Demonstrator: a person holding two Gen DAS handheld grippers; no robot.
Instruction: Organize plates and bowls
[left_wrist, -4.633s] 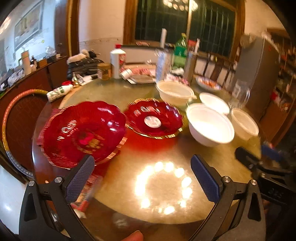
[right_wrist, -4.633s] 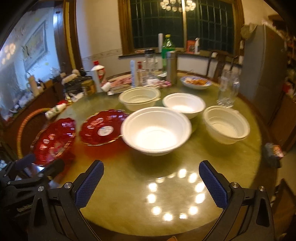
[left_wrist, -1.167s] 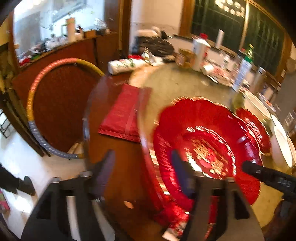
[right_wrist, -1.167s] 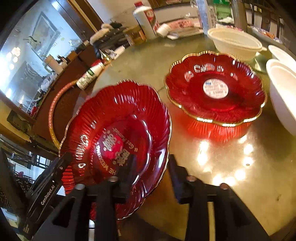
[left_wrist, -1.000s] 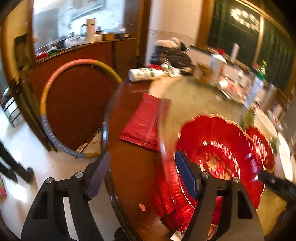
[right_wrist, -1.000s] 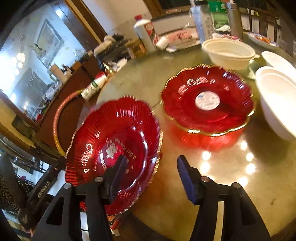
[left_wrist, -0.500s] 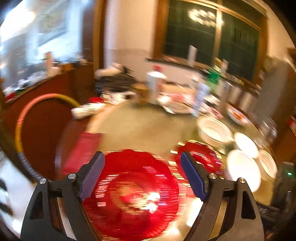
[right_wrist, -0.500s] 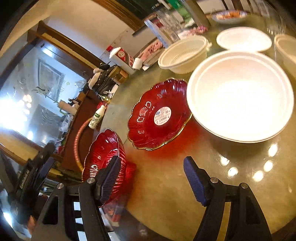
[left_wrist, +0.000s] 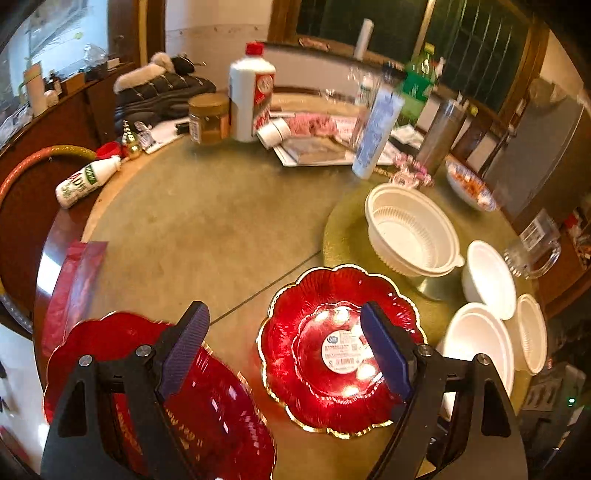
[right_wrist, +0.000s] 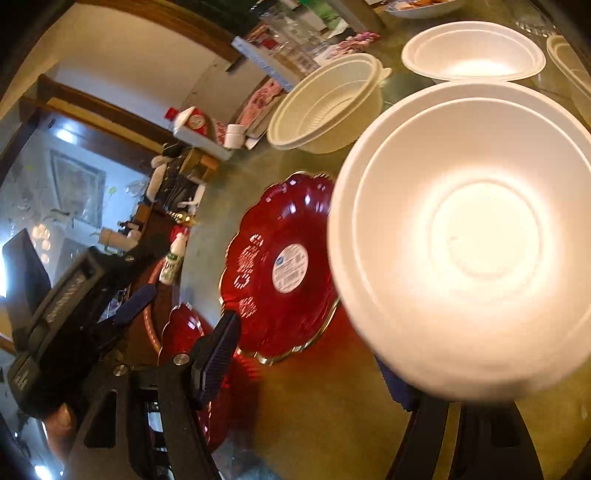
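Observation:
Two red scalloped plates lie on the round table. The larger plate (left_wrist: 207, 410) sits under my left finger; the smaller plate with a white sticker (left_wrist: 332, 350) sits under my right finger. My left gripper (left_wrist: 284, 350) is open and empty above them. Several white bowls stand at the right: a ribbed bowl (left_wrist: 410, 229), a small bowl (left_wrist: 487, 277), a large bowl (left_wrist: 476, 339). In the right wrist view, the large white bowl (right_wrist: 469, 236) fills the frame just over my right gripper (right_wrist: 310, 365), which is open. The sticker plate (right_wrist: 280, 269) lies to its left.
Bottles, a jar (left_wrist: 208, 118), papers and a glass mug (left_wrist: 535, 243) crowd the far side of the table. A white bottle (left_wrist: 83, 181) lies on its side at the left edge. A red packet (left_wrist: 74, 280) lies on the near left rim.
My left gripper has swung right, from the larger plate toward the sticker plate. My right gripper has moved close to the large white bowl and rolled sideways.

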